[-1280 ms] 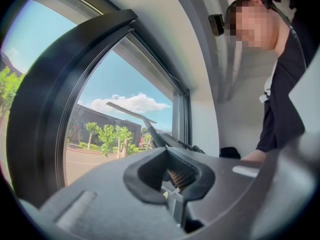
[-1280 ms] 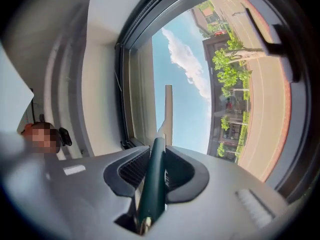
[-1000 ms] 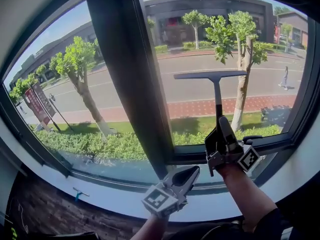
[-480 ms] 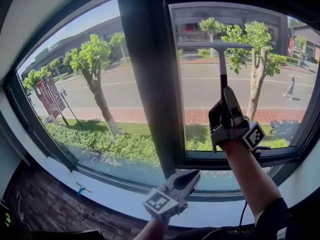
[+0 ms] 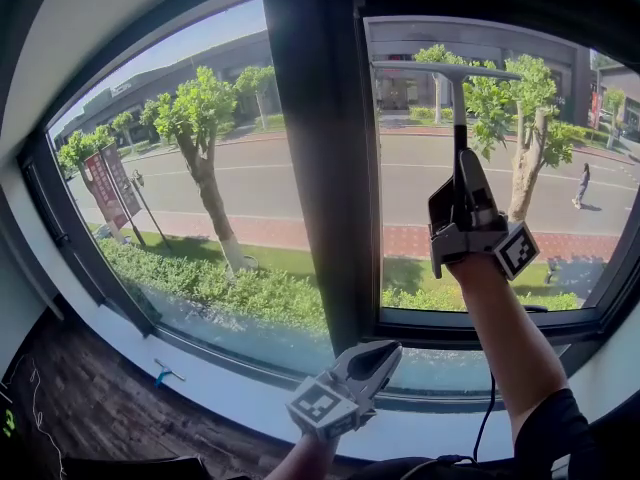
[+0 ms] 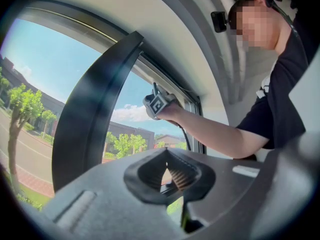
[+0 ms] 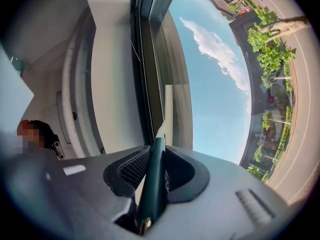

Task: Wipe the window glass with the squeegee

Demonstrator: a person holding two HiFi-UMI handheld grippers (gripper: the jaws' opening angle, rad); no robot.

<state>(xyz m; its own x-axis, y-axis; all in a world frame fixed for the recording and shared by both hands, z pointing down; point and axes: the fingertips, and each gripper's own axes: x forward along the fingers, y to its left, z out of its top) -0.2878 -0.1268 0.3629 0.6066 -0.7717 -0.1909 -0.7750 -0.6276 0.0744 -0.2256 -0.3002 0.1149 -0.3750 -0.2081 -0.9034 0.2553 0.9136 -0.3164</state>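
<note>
- Change: the squeegee has gone up the glass right of the mullion. A second ago its blade sat at mid-height; now it is just under the top frame.
- Right gripper rose with it, arm stretched up. View has tilted up too.
- Right gripper is clamped tight on the dark green handle. The shaft runs up between the ribbed pads and the handle end pokes out below.
- Left gripper has not moved: low, below the mullion's foot, over the sill. Jaws are closed together with nothing in them.
- Our read: blade is set at the top for a downward pull, or it just finished an up-stroke. We can't tell which.
- We can't confirm blade contact with the glass from any view.
- Surface: glass right of the mullion looks clear, with no suds or streaks visible. Street and trees show through sharply.
- The glass left of the mullion looks untouched by the tool for now.
- Room: white sill under the mullion, dark wood floor down-left of it, pale wall above. There's a small blue item on the sill left of the mullion, too small to identify.
</note>
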